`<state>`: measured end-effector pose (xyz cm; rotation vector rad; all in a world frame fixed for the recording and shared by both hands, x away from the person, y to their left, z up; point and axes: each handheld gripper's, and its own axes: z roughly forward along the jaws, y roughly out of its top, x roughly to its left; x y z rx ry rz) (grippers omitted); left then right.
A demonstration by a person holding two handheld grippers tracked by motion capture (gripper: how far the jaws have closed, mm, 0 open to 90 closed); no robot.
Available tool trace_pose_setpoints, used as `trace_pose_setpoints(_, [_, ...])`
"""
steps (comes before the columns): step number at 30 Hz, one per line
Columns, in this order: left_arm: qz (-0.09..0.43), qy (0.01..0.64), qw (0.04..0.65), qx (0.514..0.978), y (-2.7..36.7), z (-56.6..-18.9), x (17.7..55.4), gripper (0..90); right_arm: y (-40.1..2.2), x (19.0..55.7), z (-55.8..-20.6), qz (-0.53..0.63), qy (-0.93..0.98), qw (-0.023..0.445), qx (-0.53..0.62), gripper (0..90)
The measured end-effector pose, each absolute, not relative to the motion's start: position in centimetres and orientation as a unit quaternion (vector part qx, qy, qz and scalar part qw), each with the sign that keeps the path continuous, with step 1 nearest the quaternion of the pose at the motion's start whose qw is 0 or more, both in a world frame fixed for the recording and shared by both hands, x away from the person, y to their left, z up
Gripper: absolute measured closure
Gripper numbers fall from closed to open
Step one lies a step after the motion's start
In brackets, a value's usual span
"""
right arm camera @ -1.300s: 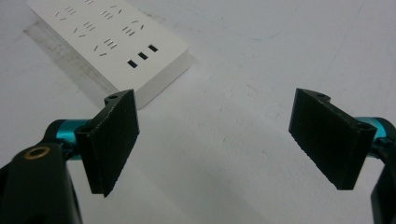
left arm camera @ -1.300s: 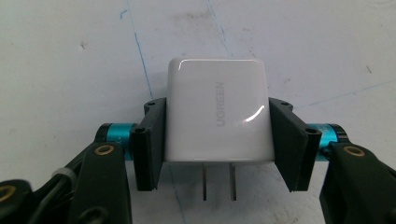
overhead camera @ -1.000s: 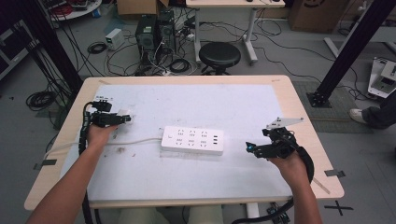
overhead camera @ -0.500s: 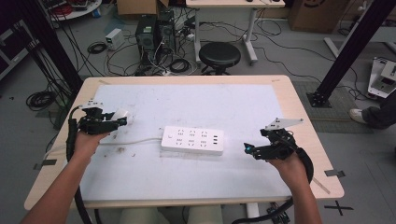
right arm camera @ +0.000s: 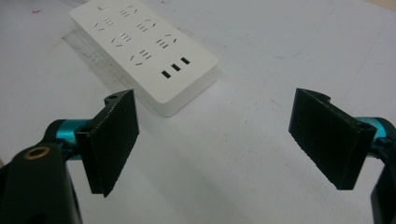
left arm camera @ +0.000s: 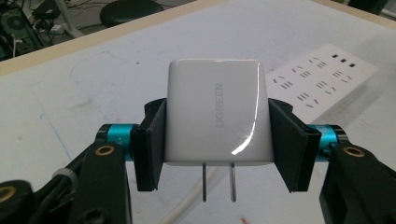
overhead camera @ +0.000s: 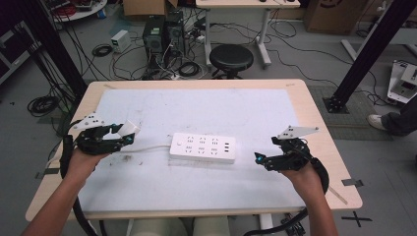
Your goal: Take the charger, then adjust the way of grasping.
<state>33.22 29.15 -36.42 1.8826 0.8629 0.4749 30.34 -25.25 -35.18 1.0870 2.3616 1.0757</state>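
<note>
Cables, a black stool (overhead camera: 231, 58) and computer cases (overhead camera: 161, 33) stand on the grey floor beyond the wooden table (overhead camera: 319, 113), whose top has a pale mat (overhead camera: 196, 105). At its middle lies a white power strip (overhead camera: 203, 147). Near the left edge, the left gripper (overhead camera: 127, 136) pinches a white charger (left arm camera: 215, 112) above the mat. Near the right edge, the right gripper (overhead camera: 259, 159) has its jaws spread, with nothing between them.

Grey floor (overhead camera: 314, 54) strewn with black cables (overhead camera: 44, 104); round black stool (overhead camera: 231, 58) just beyond the far edge of the wooden table (overhead camera: 319, 113); computer towers (overhead camera: 162, 34) behind it, white desk legs (overhead camera: 263, 34), cardboard boxes (overhead camera: 327, 14), slanting black frame posts (overhead camera: 373, 54) at both sides
</note>
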Motion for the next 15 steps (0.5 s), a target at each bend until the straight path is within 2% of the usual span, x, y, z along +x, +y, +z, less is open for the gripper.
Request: trace_pose_setpoints(15, [0.194, 0.308, 0.501, 0.785, 27.8, -35.7, 31.6, 42.5, -24.6, 30.2, -34.8, 0.379, 0.831, 0.164, 0.373, 16.4])
